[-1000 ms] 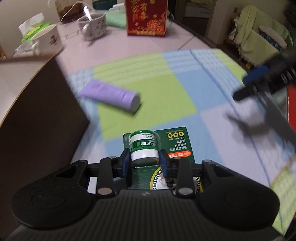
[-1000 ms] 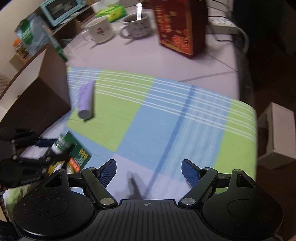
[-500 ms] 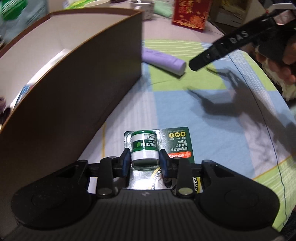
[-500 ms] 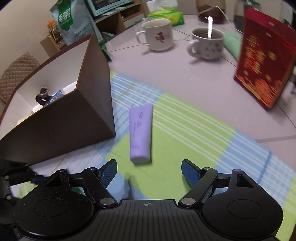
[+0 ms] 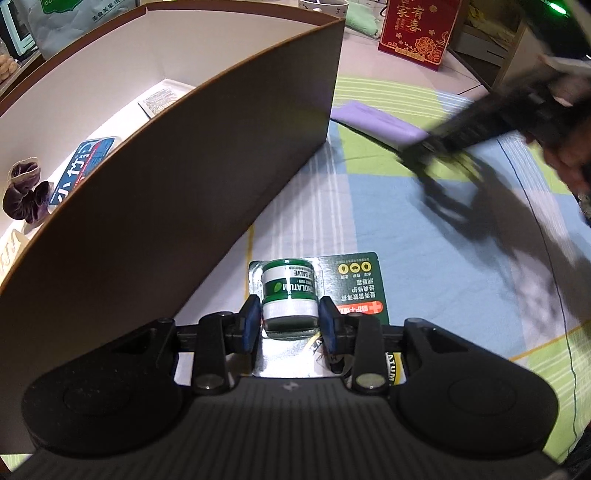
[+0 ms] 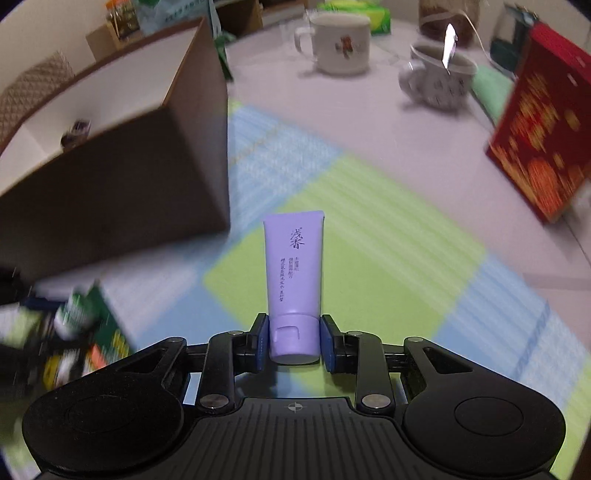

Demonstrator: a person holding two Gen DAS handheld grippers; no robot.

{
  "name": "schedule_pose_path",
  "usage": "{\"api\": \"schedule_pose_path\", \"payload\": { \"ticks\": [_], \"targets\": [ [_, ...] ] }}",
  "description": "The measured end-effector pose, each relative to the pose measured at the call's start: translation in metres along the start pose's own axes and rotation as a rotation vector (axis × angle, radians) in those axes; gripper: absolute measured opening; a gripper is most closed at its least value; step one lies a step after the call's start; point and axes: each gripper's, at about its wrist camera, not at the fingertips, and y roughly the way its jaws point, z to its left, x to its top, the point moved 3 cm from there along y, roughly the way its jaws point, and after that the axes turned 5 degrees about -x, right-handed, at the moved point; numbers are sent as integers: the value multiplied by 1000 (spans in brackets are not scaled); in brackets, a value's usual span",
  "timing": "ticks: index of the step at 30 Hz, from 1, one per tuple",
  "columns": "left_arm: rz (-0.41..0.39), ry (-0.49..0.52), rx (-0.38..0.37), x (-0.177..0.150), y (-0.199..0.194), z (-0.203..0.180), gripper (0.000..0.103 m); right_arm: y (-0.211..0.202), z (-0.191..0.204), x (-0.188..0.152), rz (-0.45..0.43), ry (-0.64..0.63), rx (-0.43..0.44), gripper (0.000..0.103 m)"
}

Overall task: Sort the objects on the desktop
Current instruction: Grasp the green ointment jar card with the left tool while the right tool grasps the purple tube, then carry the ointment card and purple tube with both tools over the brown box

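My left gripper (image 5: pixel 290 321) is shut on a green-and-white salve jar (image 5: pixel 289 295) fixed to its green blister card (image 5: pixel 360 284), held just above the checked cloth beside the brown box (image 5: pixel 207 155). My right gripper (image 6: pixel 294 341) is shut on the cap end of a purple tube (image 6: pixel 294 266), which lies along the fingers on the green square of the cloth. In the left wrist view the same tube (image 5: pixel 373 120) shows past the box corner, with the blurred right gripper (image 5: pixel 443 147) at its end. The salve pack (image 6: pixel 79 314) appears blurred at the left of the right wrist view.
The box's white inside holds a dark purple scrunchie (image 5: pixel 26 192), a blue packet (image 5: pixel 83 162) and a small clear bag (image 5: pixel 159 99). Behind the cloth stand a red gift box (image 6: pixel 543 122), two mugs (image 6: pixel 341 42), a green tissue pack (image 6: pixel 376 14) and a folded green cloth (image 6: pixel 491 92).
My right gripper moved down to the purple tube and shut on its cap end; it was open before. My left gripper swung with the salve pack towards the box's side.
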Motion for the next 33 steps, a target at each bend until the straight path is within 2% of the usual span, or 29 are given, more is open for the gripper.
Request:
{"api": "schedule_pose_path", "payload": {
  "ticks": [3, 4, 6, 7, 11, 15, 17, 19, 20, 21, 27, 33],
  "targets": [
    [6, -1, -3, -3, -2, 2, 30, -15, 1, -28, 55, 5, 21, 29],
    [9, -3, -3, -4, -3, 1, 30, -20, 2, -38, 68, 9, 29, 34],
    [12, -11, -5, -5, -3, 2, 34, -30, 1, -49, 48, 24, -2, 81],
    [14, -15, -7, -5, -3, 3, 37, -34, 1, -54, 33, 32, -23, 82],
    [10, -10, -4, -4, 1, 2, 41, -40, 0, -51, -23, 63, -32, 82],
    [0, 9, 1, 0, 6, 0, 41, -26, 13, -42, -46, -4, -51, 79],
    [-7, 17, 3, -1, 6, -1, 40, -15, 21, -43, -19, -45, -83, 61],
    [-11, 27, 2, -3, 4, -1, 40, -16, 25, -46, -20, -41, -89, 47],
    [-9, 32, 0, -5, 3, -2, 35, -19, 27, -48, -20, -43, -89, 33],
    [-7, 36, -4, -7, 2, -3, 35, -22, 30, -50, -20, -46, -89, 31],
    [7, 65, -39, -18, -9, -12, 35, -42, 43, -62, -19, -60, -88, 31],
    [-41, 104, -32, -20, -41, -16, 35, -62, 56, -75, -19, -74, -86, 31]
  ]
}}
